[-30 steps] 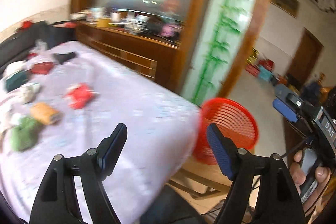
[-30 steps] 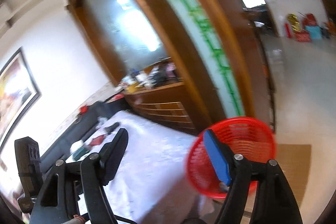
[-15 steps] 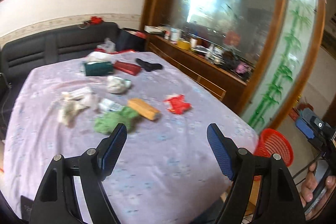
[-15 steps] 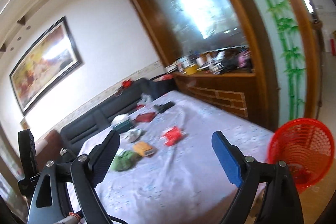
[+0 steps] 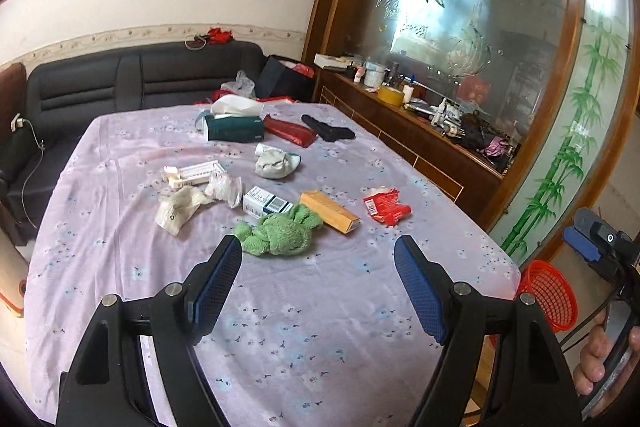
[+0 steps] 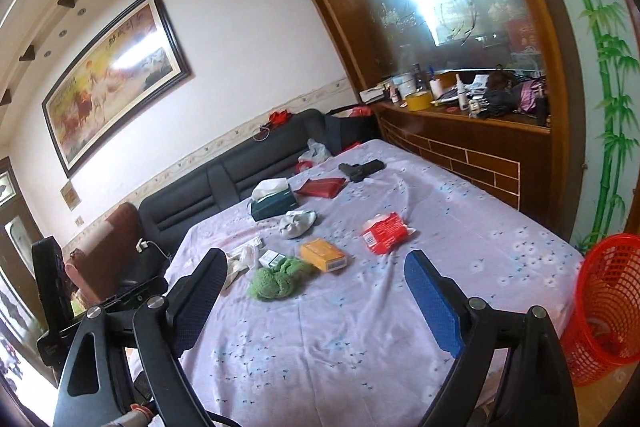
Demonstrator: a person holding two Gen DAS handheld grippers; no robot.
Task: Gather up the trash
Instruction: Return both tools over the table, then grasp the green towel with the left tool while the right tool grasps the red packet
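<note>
Trash lies scattered on the lilac-clothed table [image 5: 320, 327]: a green rag [image 5: 280, 233], an orange box [image 5: 330, 211], a red wrapper [image 5: 386, 207], a small white and blue box [image 5: 266, 203], crumpled paper [image 5: 180, 209] and white cartons [image 5: 192, 173]. My left gripper [image 5: 318, 251] hovers open over the near part of the table, short of the rag, with nothing between its fingers. The right gripper [image 6: 316, 263] is also open and empty, facing the green rag [image 6: 276, 279], orange box [image 6: 323, 255] and red wrapper [image 6: 384, 231]. A red mesh basket [image 6: 608, 307] stands off the table's right corner.
Farther back lie a green tissue box [image 5: 234, 129], a red pouch [image 5: 290, 131] and a black object [image 5: 328, 129]. A dark sofa [image 5: 140, 83] runs behind the table. On the right stands a cluttered wooden sideboard [image 5: 420, 131] under a mirror. The basket [image 5: 548, 297] sits on the floor.
Both views have swung left from the red basket onto the table, so the scattered trash now fills the middle. The right gripper's jaws have spread wider. The left jaws kept their width.
</note>
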